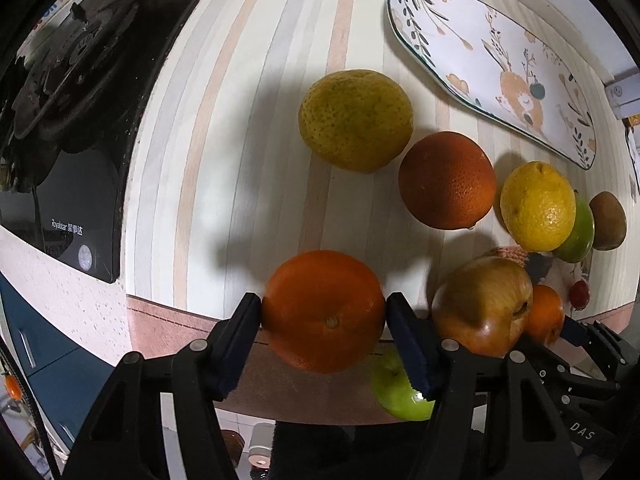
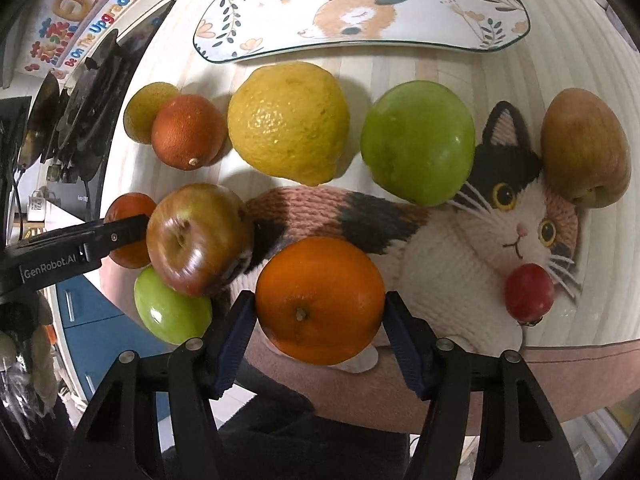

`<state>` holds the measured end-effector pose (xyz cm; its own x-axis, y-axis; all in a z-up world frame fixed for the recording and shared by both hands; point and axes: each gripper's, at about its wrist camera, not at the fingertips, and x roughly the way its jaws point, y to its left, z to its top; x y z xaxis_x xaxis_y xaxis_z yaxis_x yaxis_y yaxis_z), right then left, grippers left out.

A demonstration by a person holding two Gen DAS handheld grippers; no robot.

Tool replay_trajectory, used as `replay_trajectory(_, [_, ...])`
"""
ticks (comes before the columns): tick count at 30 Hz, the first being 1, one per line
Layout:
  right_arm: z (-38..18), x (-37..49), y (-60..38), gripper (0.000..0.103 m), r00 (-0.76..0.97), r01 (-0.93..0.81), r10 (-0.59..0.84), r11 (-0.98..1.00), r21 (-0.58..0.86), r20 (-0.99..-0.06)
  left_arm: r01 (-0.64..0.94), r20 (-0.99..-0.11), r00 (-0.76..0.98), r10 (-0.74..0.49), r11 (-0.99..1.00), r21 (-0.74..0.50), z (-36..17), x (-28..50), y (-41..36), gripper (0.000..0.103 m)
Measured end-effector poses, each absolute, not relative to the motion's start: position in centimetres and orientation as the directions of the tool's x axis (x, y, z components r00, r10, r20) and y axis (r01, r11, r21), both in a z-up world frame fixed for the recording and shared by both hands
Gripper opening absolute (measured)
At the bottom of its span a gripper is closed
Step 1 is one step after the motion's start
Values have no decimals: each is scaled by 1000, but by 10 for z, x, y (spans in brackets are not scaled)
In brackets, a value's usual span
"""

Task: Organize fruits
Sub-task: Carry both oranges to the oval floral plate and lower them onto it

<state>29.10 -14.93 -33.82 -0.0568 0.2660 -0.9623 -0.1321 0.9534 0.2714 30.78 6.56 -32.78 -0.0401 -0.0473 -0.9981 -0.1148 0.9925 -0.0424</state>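
My left gripper (image 1: 323, 312) is shut on an orange (image 1: 323, 310) near the table's front edge. My right gripper (image 2: 320, 300) is shut on another orange (image 2: 320, 300) over the cat mat (image 2: 460, 264). A row of fruit lies beyond: a yellow-green citrus (image 1: 355, 120), a dark orange (image 1: 447, 180), a lemon (image 2: 288, 122), a green apple (image 2: 418, 142) and a red-green apple (image 2: 584, 148). A red apple (image 2: 198, 238) and a second green apple (image 2: 172, 312) lie between the grippers. A small red fruit (image 2: 529, 293) sits on the mat. The patterned oval plate (image 2: 460, 32) lies behind, with nothing on it.
A black stove (image 1: 68, 120) stands at the left of the striped tablecloth (image 1: 240, 120). A kiwi (image 1: 608, 220) lies at the far right in the left wrist view. The left gripper's finger (image 2: 120, 232) shows at the left in the right wrist view. The table's front edge runs just under both grippers.
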Motion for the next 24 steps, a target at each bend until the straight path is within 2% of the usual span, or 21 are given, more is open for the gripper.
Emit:
replay_trajectory(12, [-324, 293, -165, 66, -24, -94, 277, 956, 278, -960, -97, -999, -8, -40, 995, -39, -313, 321, 45, 61])
replay_trajectory(19, [-268, 320, -193, 66, 85, -58, 346, 938, 342, -935, -61, -987, 116, -116, 991, -123, -245, 348, 29, 61])
replay_trajectory(24, [-245, 382, -204, 66, 180, -51, 334, 942, 331, -925, 0, -967, 170, -190, 981, -193, -213, 409, 4, 61])
